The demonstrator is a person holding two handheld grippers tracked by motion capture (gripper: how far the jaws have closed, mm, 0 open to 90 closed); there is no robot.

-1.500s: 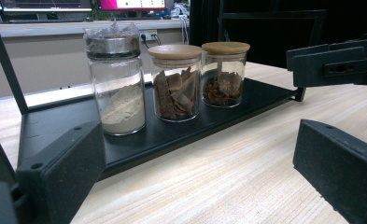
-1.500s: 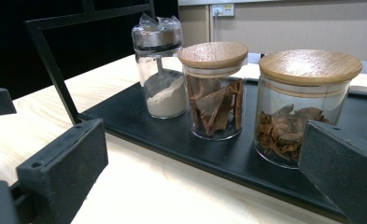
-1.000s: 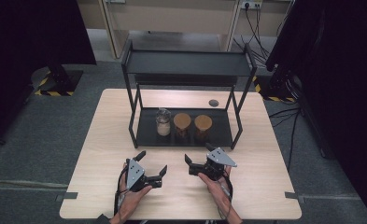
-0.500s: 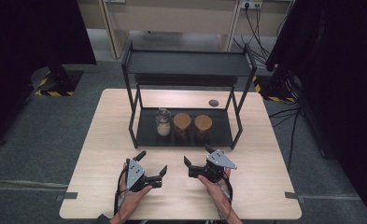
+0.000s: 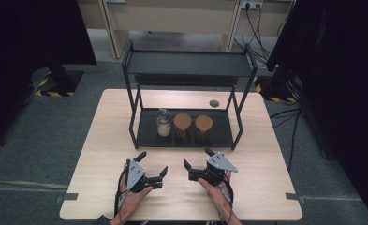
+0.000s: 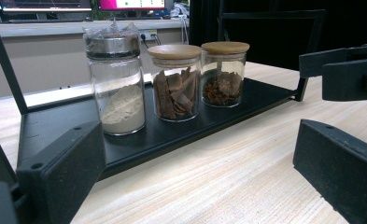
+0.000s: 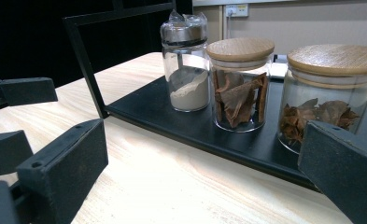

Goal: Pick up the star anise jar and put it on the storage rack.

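Comparing with a second ago, nothing shifted: left gripper (image 5: 151, 165) and right gripper (image 5: 195, 158) rest with jaws spread, empty, near the shelf tray (image 5: 146, 136) holding three jars (image 5: 183, 124), so reaching hasn't begun.

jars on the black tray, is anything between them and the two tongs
Nothing visible does. Bare table lies between the left tongs, the right tongs and the three jars; the rack's front posts stand off to the sides.

Your high view is soft and low-res, evenly lit from overhead, black curtains at 9 and 3 o'clock crushed dark. Your gripper views are sharper on the jars (image 6: 173, 81); near jaws blur, faint glare on glass.
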